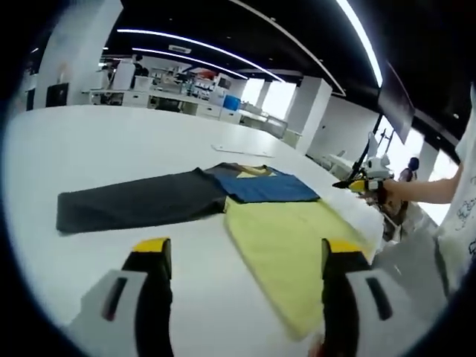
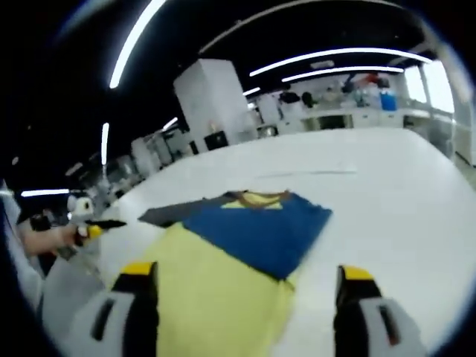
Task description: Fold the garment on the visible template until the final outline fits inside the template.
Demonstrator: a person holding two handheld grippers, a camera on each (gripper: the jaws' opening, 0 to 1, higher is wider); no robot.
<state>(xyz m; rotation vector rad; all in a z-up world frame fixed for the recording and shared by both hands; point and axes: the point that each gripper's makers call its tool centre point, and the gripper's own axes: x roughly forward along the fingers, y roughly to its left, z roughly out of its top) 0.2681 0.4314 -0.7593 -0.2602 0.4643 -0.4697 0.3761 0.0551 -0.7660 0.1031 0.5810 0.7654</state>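
Left hand-held gripper (image 1: 242, 256): jaws spread wide, nothing between them, raised above the near edge of the counter (image 1: 89, 149). Right hand-held gripper (image 2: 245, 286): likewise wide open and empty, poised over the yellow end of the garment (image 2: 253, 230). Each also seen small in the other's view, held in a hand at the counter's side.

Garment lying flat on the white counter, in three colour blocks: a dark grey part (image 1: 137, 199) stretched out to one side, a blue panel (image 1: 260, 186) in the middle with a yellow collar patch, and a pale yellow part (image 1: 294, 242) running toward the counter edge. Blue panel seemingly folded over onto the yellow. Template outline not distinguishable on the white surface; possibly hidden under the cloth.

Handling, as a judgement: light, thin, limp knit fabric, no stiffness, so sagging and dragging wherever unsupported. Low risk of damage, but easy to bunch, slide on the smooth counter, or pick up in two layers at once. Best taken by pinching a single layer at an edge or corner, ideally two corners of the same edge, one per gripper. Likely candidates: far end of the grey part, or the outer yellow corners near the counter edge. Lifting just clear and laying over, not dragging, to keep the folded blue panel undisturbed.
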